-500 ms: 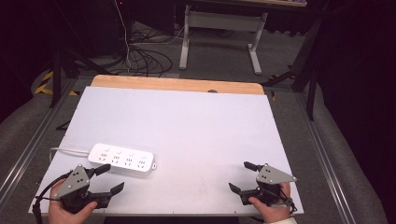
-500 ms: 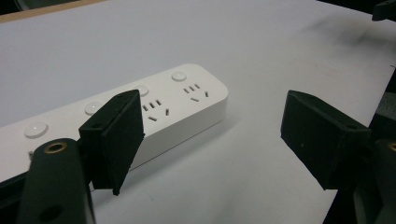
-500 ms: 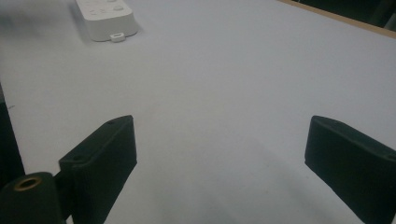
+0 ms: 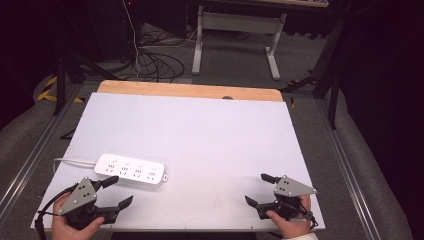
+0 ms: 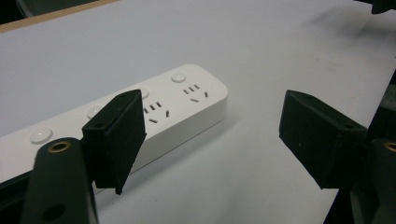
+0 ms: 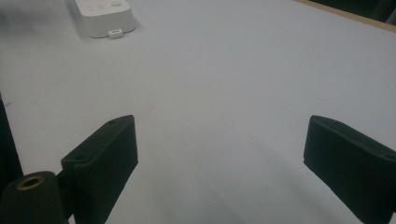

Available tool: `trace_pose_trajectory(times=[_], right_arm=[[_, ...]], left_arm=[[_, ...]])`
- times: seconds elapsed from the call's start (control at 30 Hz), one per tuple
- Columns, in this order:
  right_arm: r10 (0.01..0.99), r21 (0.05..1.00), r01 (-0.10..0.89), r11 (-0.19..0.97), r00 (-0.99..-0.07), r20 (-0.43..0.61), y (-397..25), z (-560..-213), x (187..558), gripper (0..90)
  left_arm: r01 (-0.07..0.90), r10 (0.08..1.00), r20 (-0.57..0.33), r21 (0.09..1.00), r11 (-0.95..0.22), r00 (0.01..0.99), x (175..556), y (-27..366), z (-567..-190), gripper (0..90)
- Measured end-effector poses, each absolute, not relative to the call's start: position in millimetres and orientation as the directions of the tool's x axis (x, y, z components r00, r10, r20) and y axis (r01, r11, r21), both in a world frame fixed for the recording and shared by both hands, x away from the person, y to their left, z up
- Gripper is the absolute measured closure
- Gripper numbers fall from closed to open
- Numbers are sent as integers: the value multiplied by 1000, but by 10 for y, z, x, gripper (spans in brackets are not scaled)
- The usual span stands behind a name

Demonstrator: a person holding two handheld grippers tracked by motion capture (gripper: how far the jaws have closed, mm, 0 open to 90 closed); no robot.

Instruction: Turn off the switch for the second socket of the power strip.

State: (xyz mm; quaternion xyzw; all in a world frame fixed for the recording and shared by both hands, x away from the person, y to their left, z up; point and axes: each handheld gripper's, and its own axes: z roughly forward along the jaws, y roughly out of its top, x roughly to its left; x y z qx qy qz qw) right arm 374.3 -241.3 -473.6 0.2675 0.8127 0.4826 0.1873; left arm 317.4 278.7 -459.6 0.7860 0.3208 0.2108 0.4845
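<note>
While both grippers' fingers stay spread and empty, the left gripper (image 4: 114, 192) sits just short of the power strip (image 4: 131, 169); a careless closing could shove it along the table (image 4: 200, 130).

The power strip (image 4: 131, 169) is plain white, with 4 round white buttons and 4 groups of short dark slots along its top, and a white cord (image 4: 74, 161) runs from its end. It lies on a pale grey-white table top (image 4: 200, 135) whose far edge is a light wood-coloured strip (image 4: 190, 91). The left gripper (image 4: 119, 191) and right gripper (image 4: 258, 188) are both black with matte black jaws, each carrying a grey 3-cornered plate dotted with small dark holes, and a brass-coloured ring shows at a jaw base in each gripper view.
</note>
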Motion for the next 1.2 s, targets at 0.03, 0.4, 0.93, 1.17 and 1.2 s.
trace_pose_trajectory(times=[0.03, 0.4, 0.93, 1.17, 1.2], right_arm=[[615, 885, 254, 390, -787, -45, -2413, -4735, 3741, 104], [613, 885, 254, 391, -789, -45, -2412, -4737, 3742, 105], [612, 882, 258, 395, -790, -43, -2397, -4747, 3746, 107], [611, 881, 260, 396, -791, -41, -2395, -4752, 3749, 107], [611, 881, 261, 396, -791, -41, -2395, -4752, 3749, 107]], left_arm=[[301, 708, 20, 897, -324, 705, 3170, 2783, -4593, 231], [305, 709, 14, 896, -322, 705, 3167, 2791, -4572, 254], [328, 704, 2, 884, -333, 710, 3230, 2761, -4384, 358], [333, 706, -18, 890, -311, 708, 3281, 2776, -4300, 365], [330, 705, -13, 890, -316, 709, 3295, 2780, -4280, 366]])
